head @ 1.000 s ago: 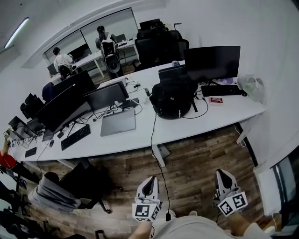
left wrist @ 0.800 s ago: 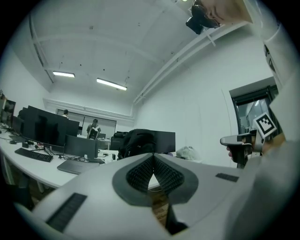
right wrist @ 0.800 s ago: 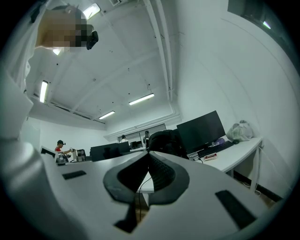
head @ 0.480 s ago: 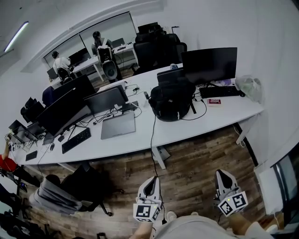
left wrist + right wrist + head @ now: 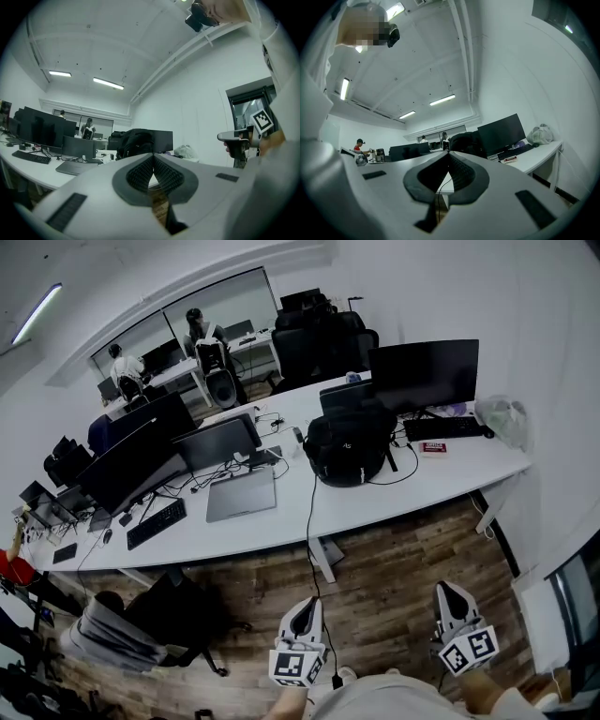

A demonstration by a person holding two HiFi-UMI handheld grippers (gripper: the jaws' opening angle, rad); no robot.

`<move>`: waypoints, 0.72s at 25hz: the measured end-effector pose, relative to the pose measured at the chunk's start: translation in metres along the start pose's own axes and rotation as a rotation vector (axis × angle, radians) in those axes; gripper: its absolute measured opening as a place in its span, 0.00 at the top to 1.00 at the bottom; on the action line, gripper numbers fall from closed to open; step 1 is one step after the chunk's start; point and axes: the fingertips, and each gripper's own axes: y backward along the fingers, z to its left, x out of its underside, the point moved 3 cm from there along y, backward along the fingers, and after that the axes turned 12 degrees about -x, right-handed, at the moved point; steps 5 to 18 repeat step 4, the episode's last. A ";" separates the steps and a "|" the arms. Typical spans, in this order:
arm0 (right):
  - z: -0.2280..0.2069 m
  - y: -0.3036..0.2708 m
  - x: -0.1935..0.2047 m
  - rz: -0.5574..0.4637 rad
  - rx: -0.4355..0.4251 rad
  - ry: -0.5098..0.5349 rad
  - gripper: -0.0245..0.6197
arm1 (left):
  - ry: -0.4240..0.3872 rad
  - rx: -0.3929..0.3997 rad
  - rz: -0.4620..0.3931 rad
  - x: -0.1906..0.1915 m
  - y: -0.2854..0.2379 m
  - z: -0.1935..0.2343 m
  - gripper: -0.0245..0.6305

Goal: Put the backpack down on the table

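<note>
**Backpack on the table, both grippers shut and empty**

The left gripper (image 5: 153, 156) has its jaws pressed together tip to tip, with nothing between them. The right gripper (image 5: 449, 153) is the same: jaws closed on nothing. Both point level over the wooden floor (image 5: 394, 568) toward the white table (image 5: 441, 482) and are well apart from it.

The black backpack (image 5: 347, 448) stands upright on the table, ahead of both pairs of jaws and far from them. In the head view it sits between the lines of the two grippers. In each gripper view it shows just above the closed tips. A small pale logo (image 5: 346, 436) on its front is too small to read.

Beyond the backpack, farther from the jaws, stands a dark monitor (image 5: 424, 374). To the right of the backpack lie a black keyboard (image 5: 445, 427) and a small red packet (image 5: 433, 447); the white print on the packet cannot be read. A crumpled plastic bag (image 5: 504, 416) sits at the table's right end. To the left of the backpack lies a closed grey laptop (image 5: 241, 493).

A black cable (image 5: 310, 531) drops from the table edge by the backpack to the floor and ends near the left gripper. The only clear markings are the black-and-white squares on each gripper's cube (image 5: 298, 667), which carry no letters.
</note>
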 end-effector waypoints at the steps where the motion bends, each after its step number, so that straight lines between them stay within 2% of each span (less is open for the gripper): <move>1: 0.001 -0.001 0.000 -0.002 0.001 0.001 0.94 | 0.000 0.000 0.002 -0.001 0.000 0.001 0.95; 18: 0.002 -0.003 0.000 -0.004 0.005 0.001 0.94 | 0.002 -0.005 0.012 -0.003 0.001 0.003 0.95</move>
